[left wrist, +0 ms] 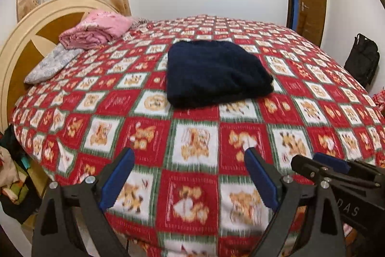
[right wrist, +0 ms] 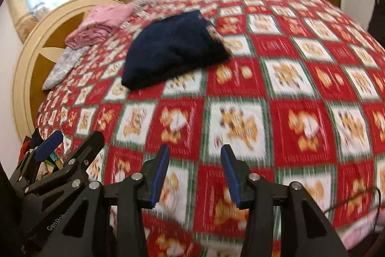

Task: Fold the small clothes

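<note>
A bed fills the room, spread with a quilted bedspread (left wrist: 197,144) of red and white squares printed with orange bears and edged in green. Toward its middle lies the navy garment (left wrist: 216,71), a thick, fuzzy knit folded into a soft rectangle. My left claw (left wrist: 190,156) hangs spread wide above the near edge, holding nothing, its blue pads ribbed. My right claw (right wrist: 195,151) is parted too and empty. Folded pink cloth (left wrist: 96,29) rests by the curved wooden headboard (left wrist: 21,52).
</note>
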The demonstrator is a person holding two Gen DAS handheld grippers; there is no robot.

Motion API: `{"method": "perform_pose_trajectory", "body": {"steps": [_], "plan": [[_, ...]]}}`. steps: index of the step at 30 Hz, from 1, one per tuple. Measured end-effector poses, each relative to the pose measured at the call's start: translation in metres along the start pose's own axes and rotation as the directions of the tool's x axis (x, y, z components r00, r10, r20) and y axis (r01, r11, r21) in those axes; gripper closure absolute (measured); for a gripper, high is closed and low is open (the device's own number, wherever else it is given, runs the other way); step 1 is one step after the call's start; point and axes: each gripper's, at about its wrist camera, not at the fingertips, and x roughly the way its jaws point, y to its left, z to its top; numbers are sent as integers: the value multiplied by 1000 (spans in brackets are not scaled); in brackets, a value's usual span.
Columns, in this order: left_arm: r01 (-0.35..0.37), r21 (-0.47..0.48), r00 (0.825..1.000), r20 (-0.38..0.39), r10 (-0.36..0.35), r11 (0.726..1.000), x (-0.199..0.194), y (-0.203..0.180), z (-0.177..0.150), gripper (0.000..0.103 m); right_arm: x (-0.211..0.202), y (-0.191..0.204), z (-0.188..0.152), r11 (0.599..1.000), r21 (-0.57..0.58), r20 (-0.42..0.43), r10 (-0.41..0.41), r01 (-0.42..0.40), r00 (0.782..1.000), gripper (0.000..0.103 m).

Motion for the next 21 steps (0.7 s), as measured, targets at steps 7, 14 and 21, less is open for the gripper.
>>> {"method": "perform_pose_trajectory", "body": {"steps": [7, 14, 21], "plan": [[11, 22, 999, 36, -12, 1000, -33, -6, -4, 8, -34, 2, -12, 999, -18, 28, -28, 29, 999, 56], [-40, 47, 965, 259, 26, 998, -99, -8, 8, 0, -106, 22, -7, 992, -79, 246, -79, 102, 966, 55], [-91, 8, 919, 386, 81, 996, -142, -3, 16, 0, -174, 37, -15, 987, -84, 506, -76, 136, 859, 31]]}}
